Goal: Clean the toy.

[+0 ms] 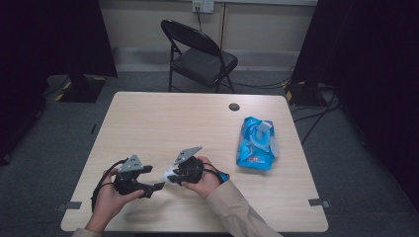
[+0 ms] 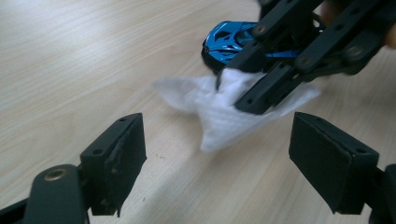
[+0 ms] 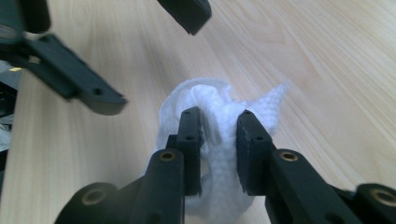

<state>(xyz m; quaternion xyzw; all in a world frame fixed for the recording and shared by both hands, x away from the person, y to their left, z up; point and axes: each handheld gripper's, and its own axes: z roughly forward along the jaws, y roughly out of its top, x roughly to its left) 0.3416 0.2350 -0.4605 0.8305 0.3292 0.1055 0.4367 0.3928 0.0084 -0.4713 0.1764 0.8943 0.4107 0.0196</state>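
Wipe (image 3: 215, 140) is clamped between right gripper (image 3: 218, 133) jaws, centre of right gripper view, low centre of high view (image 1: 168, 176). Left gripper (image 2: 217, 154) jaws are held wide apart, nothing between. Toy car (image 2: 229, 39) is seen behind wipe, upper centre.

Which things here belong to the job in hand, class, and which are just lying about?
In the job:
- wipe, clamped in the right gripper
- toy car, blue, behind the wipe
- left gripper, open, facing the wipe

Lying about:
- wipes pack, on the table to the right
- chair, beyond the table
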